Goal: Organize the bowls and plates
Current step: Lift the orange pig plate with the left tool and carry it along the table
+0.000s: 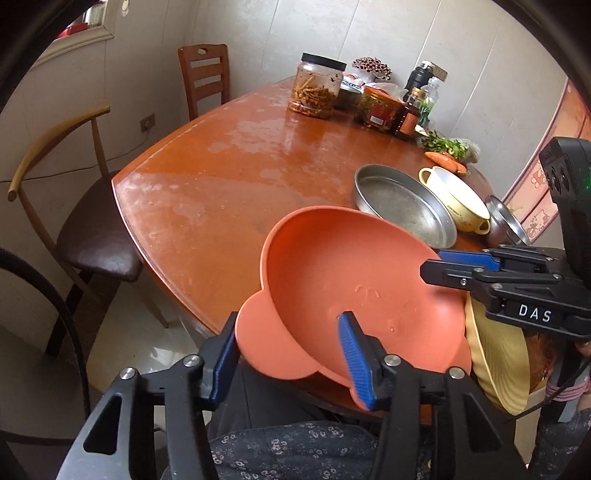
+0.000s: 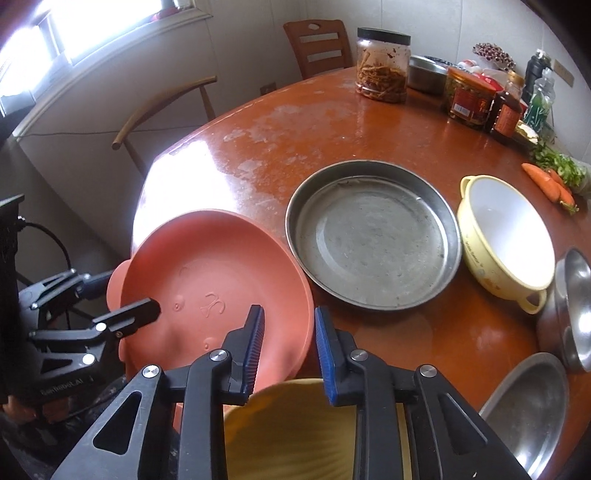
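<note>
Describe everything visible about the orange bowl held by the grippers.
The orange bowl looks like matte plastic or silicone, shallow, with rounded ear-like tabs on its rim and a faint embossed face inside. It is empty and tilted at the table's near edge. The left gripper clamps one tab and the right gripper clamps the opposite rim.

Pale panelled walls (image 1: 388, 40), bright window (image 2: 55, 33), wooden chair (image 1: 205, 77), orange table (image 1: 229, 177)

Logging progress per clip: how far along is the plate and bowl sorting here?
Nothing looks stacked yet. In hand: left gripper and right gripper both clamp the orange plate's rim. Left: metal pan, yellow bowl and steel bowls sit apart.
</note>
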Demonstrator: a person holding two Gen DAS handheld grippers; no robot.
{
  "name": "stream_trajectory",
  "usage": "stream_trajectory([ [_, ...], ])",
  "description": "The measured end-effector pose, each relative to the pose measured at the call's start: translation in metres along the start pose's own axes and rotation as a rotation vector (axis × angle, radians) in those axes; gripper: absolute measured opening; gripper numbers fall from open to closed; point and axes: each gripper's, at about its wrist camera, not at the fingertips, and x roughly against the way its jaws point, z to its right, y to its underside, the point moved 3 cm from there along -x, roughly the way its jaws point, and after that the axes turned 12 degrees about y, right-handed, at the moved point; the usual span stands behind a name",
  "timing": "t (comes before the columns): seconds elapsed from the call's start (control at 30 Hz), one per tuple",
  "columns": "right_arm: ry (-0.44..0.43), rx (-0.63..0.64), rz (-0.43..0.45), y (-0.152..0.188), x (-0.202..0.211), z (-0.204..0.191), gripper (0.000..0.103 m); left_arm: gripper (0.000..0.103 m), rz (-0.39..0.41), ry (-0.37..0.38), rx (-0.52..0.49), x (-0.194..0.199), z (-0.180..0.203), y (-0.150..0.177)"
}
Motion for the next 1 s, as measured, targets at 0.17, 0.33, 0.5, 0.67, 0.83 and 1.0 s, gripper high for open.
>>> stream_trajectory([
  [0.17, -0.005, -0.001, 0.007, -0.005, -0.001, -0.007, 0.029, 0.049, 0.019, 0.002, 0.033, 0.004, -0.015, -0.008],
  [0.33, -0.022, -0.004, 0.023, -0.015, 0.002, -0.02, 0.029, 0.049, 0.034, -0.028, 0.031, 0.011, -0.03, -0.024],
  [0.5, -0.058, -0.019, 0.037, -0.026, 0.002, -0.033, 0.029, 0.049, 0.058, -0.078, 0.027, 0.016, -0.047, -0.045],
  [0.67, -0.081, -0.055, 0.037, -0.034, -0.005, -0.042, 0.029, 0.049, 0.049, -0.104, 0.026, 0.006, -0.062, -0.063],
  [0.83, -0.102, -0.095, 0.034, -0.037, -0.012, -0.041, 0.03, 0.049, 0.044, -0.1, 0.042, -0.007, -0.074, -0.075],
  [1.0, -0.106, -0.139, 0.047, -0.04, -0.017, -0.035, 0.031, 0.049, 0.028, -0.101, 0.034, -0.025, -0.076, -0.085],
])
